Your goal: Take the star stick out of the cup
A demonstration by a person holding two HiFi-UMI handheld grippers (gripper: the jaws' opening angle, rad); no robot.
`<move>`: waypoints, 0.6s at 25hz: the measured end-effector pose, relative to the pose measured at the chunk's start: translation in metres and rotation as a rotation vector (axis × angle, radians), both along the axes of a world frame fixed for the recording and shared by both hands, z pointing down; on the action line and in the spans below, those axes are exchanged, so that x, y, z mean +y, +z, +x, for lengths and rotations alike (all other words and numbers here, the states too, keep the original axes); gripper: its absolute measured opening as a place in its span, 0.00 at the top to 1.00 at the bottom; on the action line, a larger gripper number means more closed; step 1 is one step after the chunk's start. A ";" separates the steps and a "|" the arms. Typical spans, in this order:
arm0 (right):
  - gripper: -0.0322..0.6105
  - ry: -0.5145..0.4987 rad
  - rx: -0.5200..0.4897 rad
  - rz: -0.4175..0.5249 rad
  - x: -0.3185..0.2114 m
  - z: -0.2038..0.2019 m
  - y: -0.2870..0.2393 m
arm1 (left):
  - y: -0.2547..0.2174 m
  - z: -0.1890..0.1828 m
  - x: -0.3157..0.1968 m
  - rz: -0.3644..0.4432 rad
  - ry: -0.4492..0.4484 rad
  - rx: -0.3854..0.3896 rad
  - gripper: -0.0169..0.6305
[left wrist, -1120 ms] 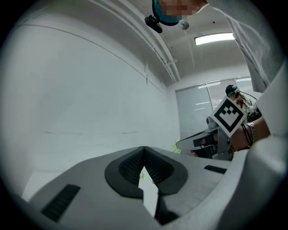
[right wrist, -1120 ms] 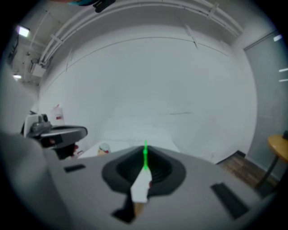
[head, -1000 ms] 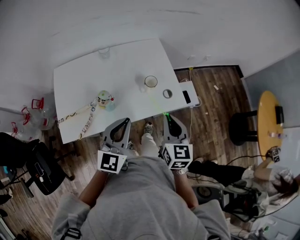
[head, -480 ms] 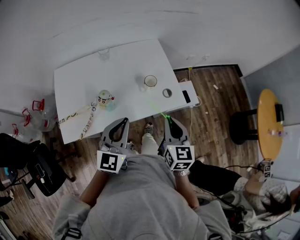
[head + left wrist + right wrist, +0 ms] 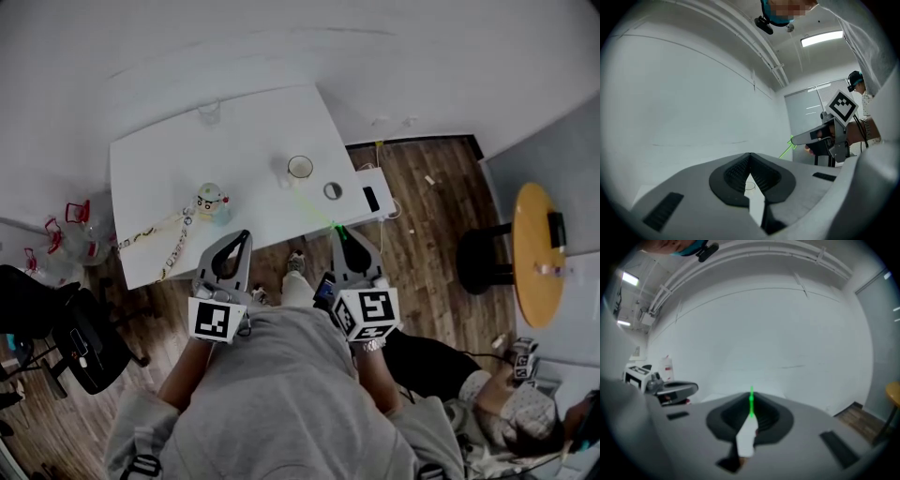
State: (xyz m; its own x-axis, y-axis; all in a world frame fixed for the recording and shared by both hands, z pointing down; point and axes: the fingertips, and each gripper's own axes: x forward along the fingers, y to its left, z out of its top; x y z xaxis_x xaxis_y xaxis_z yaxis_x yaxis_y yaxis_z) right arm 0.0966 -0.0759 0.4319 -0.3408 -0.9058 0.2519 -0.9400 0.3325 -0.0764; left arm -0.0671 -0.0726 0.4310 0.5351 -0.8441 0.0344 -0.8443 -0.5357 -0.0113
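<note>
Well, floor (image 5: 422, 216): dark wood planks, seen round the table's near and right sides.
Table (image 5: 187, 169): white, against the wall, just ahead of the person.
Side table (image 5: 530, 253): round, yellow, well apart at far right.
Left gripper (image 5: 244, 234): held over the table's near edge, jaw tips together, nothing between them in its own view.
Right gripper (image 5: 339, 230): held at the table's near right corner, jaws clamped on the star stick.
Strap (image 5: 155, 236): patterned, lay loose on the table's near left part, running up to the toy.
Toy (image 5: 211, 199): small round figure, upright, left of the cup and apart from it.
Cup (image 5: 300, 167): upright near the table's right side, rim open, stick not in it.
Ring (image 5: 333, 190): small and dark-rimmed, flat on the table just right of and nearer than the cup.
Star stick (image 5: 751, 404): thin, green, out of the cup, pinched at the right jaw tips. It pointed from there toward the cup, and its far end stopped short of it in the head view.
</note>
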 end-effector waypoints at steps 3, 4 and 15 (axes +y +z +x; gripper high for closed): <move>0.88 -0.015 -0.006 0.018 -0.004 -0.003 -0.010 | -0.007 -0.001 -0.002 0.014 -0.001 -0.006 0.93; 0.88 -0.021 -0.003 0.025 -0.005 -0.004 -0.013 | -0.010 -0.001 -0.002 0.018 -0.001 -0.005 0.93; 0.88 -0.072 0.004 0.093 -0.014 -0.012 -0.048 | -0.054 -0.009 -0.012 0.083 -0.019 0.005 0.93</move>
